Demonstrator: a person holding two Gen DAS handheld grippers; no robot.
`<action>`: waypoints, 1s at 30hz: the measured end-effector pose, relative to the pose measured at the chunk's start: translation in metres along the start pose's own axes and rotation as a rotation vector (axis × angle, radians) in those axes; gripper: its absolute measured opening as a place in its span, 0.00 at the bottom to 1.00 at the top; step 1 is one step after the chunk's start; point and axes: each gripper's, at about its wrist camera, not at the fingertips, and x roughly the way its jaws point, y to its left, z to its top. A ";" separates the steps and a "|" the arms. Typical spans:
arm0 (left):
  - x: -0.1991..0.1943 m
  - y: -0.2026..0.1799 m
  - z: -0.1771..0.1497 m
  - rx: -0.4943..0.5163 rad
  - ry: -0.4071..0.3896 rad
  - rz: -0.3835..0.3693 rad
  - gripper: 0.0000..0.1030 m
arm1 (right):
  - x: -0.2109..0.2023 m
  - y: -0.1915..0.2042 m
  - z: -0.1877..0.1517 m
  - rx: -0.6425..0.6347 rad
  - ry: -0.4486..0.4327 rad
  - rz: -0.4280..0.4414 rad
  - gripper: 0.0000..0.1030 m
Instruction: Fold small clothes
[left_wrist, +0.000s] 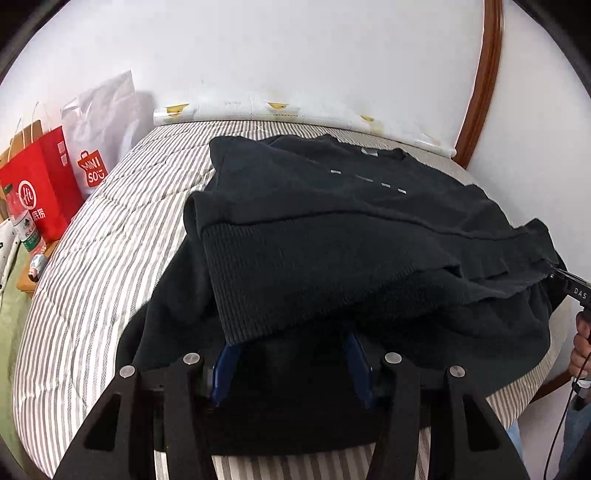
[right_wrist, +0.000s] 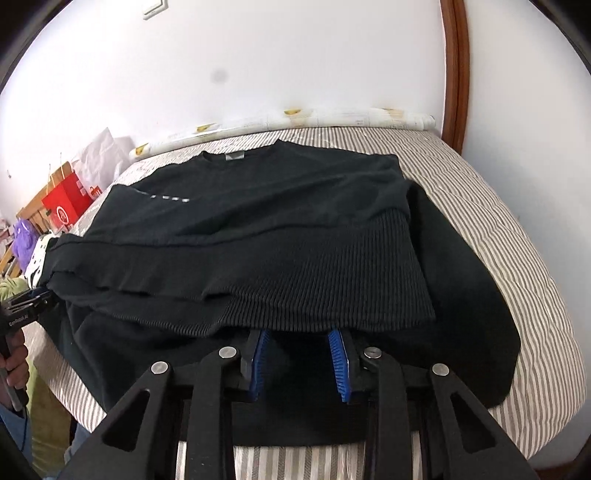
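Nearest the lens in each wrist view are the black linkage arms and blue-padded fingers. The left gripper has its blue pads set fairly wide apart, and their tips run under the lifted ribbed hem of the black knit sweater; whether they pinch any cloth I cannot tell, since the hem drapes over the tips. The right gripper looks the same: its blue pads stand apart at the base and their tips vanish under the ribbed band. Seen from the left view, though, the right gripper's nose meets the stretched corner of the hem, which suggests a grip there.

The sweater lies on the grey-and-white striped quilted mattress, neck end far from the grippers with a grey label at the collar. The hem end is raised off the lower layer and carried towards the collar, one sleeve spread out beyond the hem on the right side.

My reading is that this is the bottom-to-top fold, midway. The next move would call for both hem corners travelling level towards the collar, then lowering together so the edge lands straight.

Beyond the sweater's left side stand a red paper bag and a white carrier bag.
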 end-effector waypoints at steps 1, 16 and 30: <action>-0.001 0.001 0.002 -0.007 -0.011 -0.002 0.49 | 0.003 0.000 0.004 0.003 0.002 0.006 0.29; 0.022 0.013 0.064 -0.077 -0.042 -0.063 0.49 | 0.045 -0.009 0.072 0.031 0.003 0.008 0.27; 0.057 0.037 0.111 -0.117 -0.011 -0.060 0.48 | 0.087 -0.040 0.111 0.065 0.031 -0.078 0.37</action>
